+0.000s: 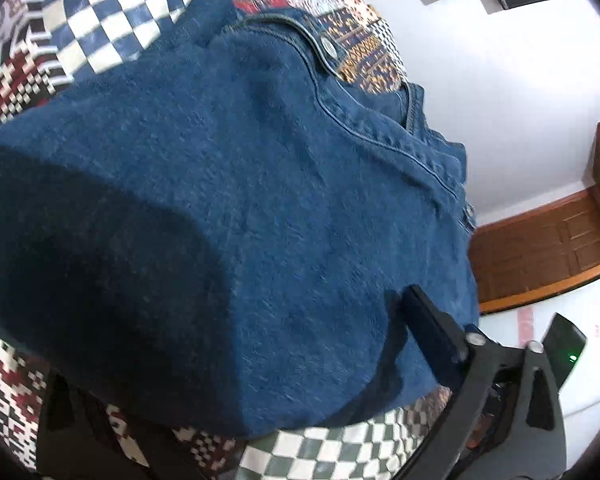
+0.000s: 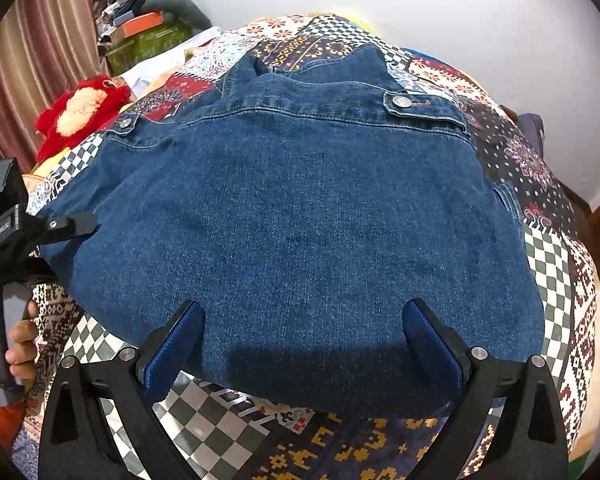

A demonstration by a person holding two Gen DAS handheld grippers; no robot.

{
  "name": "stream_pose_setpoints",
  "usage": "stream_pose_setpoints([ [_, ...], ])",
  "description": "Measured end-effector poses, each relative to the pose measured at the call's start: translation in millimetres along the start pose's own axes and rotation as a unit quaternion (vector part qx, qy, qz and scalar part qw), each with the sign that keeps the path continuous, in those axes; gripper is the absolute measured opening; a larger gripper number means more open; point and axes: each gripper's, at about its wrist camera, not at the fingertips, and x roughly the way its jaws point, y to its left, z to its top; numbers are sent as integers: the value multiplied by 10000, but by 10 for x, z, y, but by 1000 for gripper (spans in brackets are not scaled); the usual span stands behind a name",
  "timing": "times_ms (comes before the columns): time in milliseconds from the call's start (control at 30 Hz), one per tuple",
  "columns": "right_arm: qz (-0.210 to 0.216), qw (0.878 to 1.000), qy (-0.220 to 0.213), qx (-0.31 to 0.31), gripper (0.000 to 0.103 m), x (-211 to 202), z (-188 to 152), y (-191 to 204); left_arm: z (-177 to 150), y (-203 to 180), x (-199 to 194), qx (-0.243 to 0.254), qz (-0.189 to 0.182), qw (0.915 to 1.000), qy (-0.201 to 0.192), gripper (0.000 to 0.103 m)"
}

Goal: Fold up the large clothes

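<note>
On the patchwork bedspread (image 2: 548, 264) the denim jacket (image 2: 292, 216) lay back-side up, already doubled into a rough rectangle, waistband tabs at the far edge. Right gripper (image 2: 304, 320) hovered over the near folded edge with its jaws spread wide, denim under the gap, pads not pressing on it. Left gripper (image 2: 66, 226) sat at the jacket's left edge, also gaping, nothing clamped; in its own view one finger (image 1: 432, 320) lay against the cloth and the other was hidden under the denim.

Judgement: the step in hand was grabbing the near edge for the next fold. To do it well: bite both layers, not just the top one, take each corner symmetrically, lift level, then carry toward the tabs so edges line up. Thick denim resists creasing; press the fold flat afterwards.
</note>
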Motion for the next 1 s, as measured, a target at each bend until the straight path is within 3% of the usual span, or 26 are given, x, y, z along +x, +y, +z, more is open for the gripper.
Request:
stream_pose_setpoints([
  [133,36,9999,87,52,100,-33,4,4,48,52,-140,-127,182,9993,-309,54],
  [233,187,9995,158,187,100,-97,-6,14,92,20,-248,-112,248,9984,-503,38],
  [367,397,9985,180,342,100,-241,-3,24,77,-298,-546,598,431,9930,-925,32],
  [433,402,9985,101,363,100,-345,16,40,51,-520,-764,1048,486,9854,-1250,29],
  [567,369,9988,-25,313,100,-496,104,113,52,-773,-1172,1422,540,9717,-1810,27],
  [733,511,9985,-188,118,100,-561,281,347,9,-845,-1656,1761,1054,9495,-2374,26],
  [900,856,9961,0,-194,100,-285,408,809,-95,-856,-1743,2183,1789,9232,-2607,26],
  [1000,1023,9931,306,-494,100,3,418,1129,-77,-845,-1651,2267,1897,9196,-2587,26],
])
